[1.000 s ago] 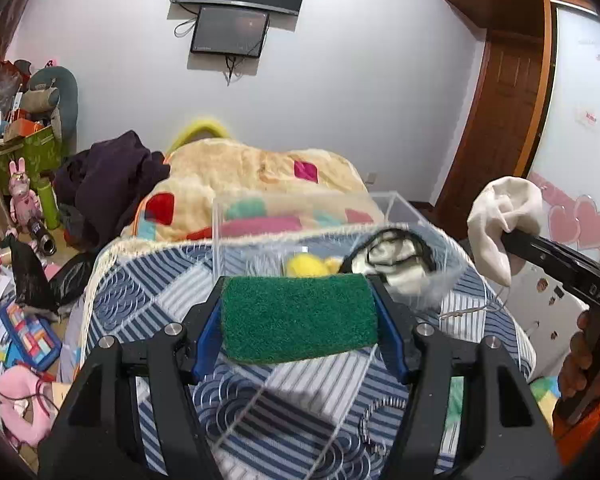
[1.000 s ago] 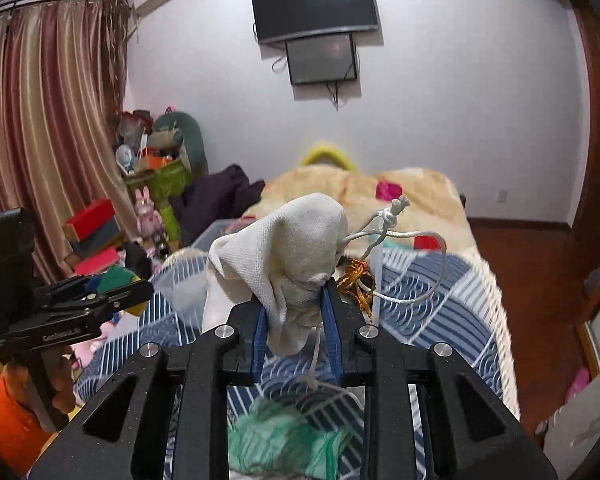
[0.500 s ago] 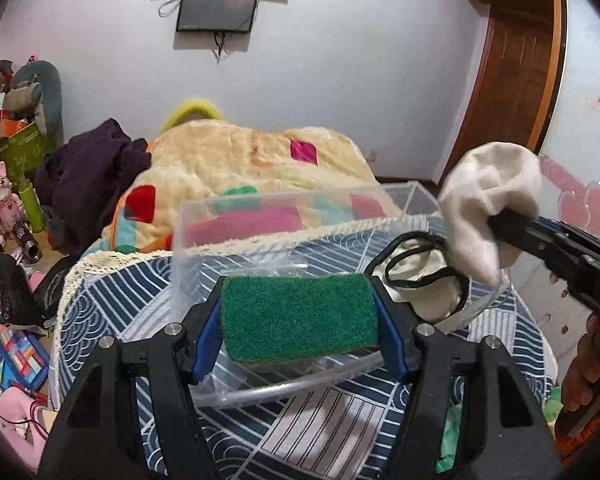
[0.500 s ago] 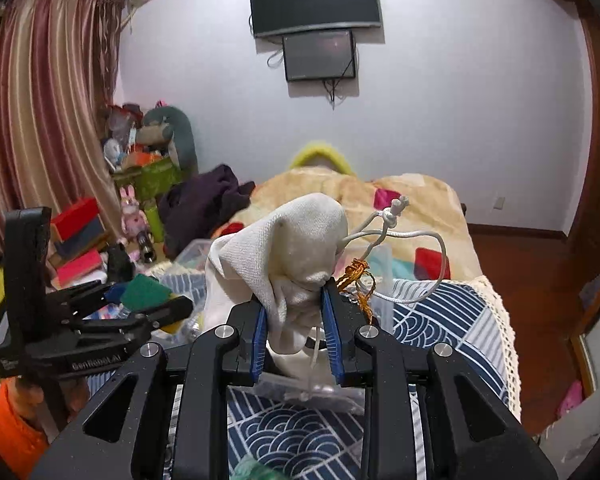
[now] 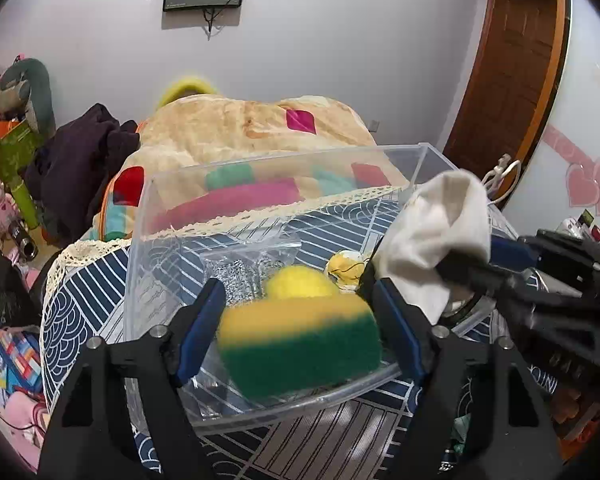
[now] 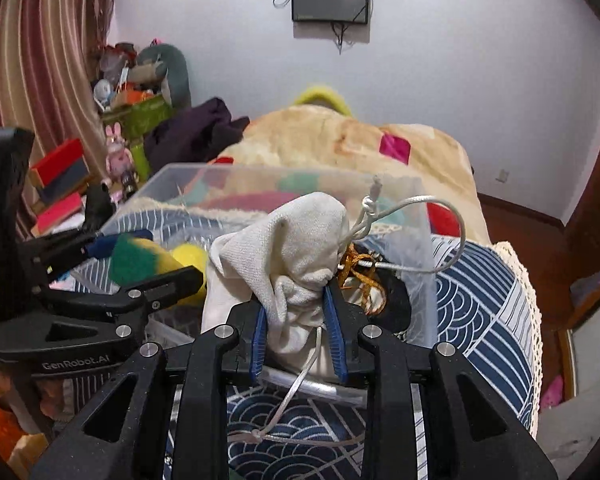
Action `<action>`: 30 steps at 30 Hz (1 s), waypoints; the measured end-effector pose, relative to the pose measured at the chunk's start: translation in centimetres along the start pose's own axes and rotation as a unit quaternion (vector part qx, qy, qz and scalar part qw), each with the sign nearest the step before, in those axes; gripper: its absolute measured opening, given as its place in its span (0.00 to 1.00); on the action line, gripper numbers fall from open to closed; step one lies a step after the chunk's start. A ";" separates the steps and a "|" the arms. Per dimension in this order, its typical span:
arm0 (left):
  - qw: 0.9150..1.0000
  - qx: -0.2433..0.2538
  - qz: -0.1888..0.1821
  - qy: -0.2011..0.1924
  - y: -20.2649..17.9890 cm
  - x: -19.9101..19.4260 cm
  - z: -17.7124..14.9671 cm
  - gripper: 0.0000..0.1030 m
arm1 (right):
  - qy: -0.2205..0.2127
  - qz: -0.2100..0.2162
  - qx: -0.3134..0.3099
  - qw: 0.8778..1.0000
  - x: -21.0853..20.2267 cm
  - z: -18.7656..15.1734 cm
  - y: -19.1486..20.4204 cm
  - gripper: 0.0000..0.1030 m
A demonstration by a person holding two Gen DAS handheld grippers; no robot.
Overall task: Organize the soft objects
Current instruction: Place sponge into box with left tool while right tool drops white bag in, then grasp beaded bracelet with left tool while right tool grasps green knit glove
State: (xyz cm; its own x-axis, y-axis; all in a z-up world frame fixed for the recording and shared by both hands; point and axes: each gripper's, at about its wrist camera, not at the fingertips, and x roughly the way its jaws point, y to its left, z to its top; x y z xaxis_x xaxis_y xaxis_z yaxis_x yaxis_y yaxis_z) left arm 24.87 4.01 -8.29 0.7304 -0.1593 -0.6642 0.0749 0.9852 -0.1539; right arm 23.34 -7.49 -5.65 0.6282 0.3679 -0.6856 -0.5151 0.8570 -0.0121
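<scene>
Hovering over clear bin (image 5: 432,152), frame centre | left gripper (image 5: 300,320) spread, sponge (image 5: 300,348) loose between jaws, long axis crosswise | right gripper (image 6: 296,328) clamps cloth (image 6: 284,256) above bin's right end

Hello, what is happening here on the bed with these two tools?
A person is sorting soft things into a clear plastic box on the bed. The left gripper has opened, and its green-yellow sponge looks released above the box. The right gripper holds a white cloth over the box.
</scene>
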 end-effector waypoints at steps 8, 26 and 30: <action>1.000 -0.016 -0.015 0.004 0.3 -1.3 -0.5 0.81 | -0.016 -0.009 -0.011 1.000 -2.0 0.0 -0.4 0.58; 0.998 0.013 -0.021 -0.053 -1.4 -9.8 -2.8 0.92 | -0.083 -0.009 0.008 0.996 -9.2 -3.0 -1.4 0.78; 0.999 0.016 -0.022 -0.035 -1.6 -9.9 -4.7 0.92 | -0.056 -0.005 0.007 0.998 -8.7 -5.2 -1.1 0.78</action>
State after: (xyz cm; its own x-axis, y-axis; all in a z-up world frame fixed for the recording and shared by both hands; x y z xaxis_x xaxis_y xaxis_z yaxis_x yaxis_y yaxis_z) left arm 14.32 3.71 -4.89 0.7720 -0.1984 -0.6038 0.1283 0.9791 -0.1578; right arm 15.41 -13.52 -3.39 0.6947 0.3967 -0.6001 -0.5010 0.8654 -0.0078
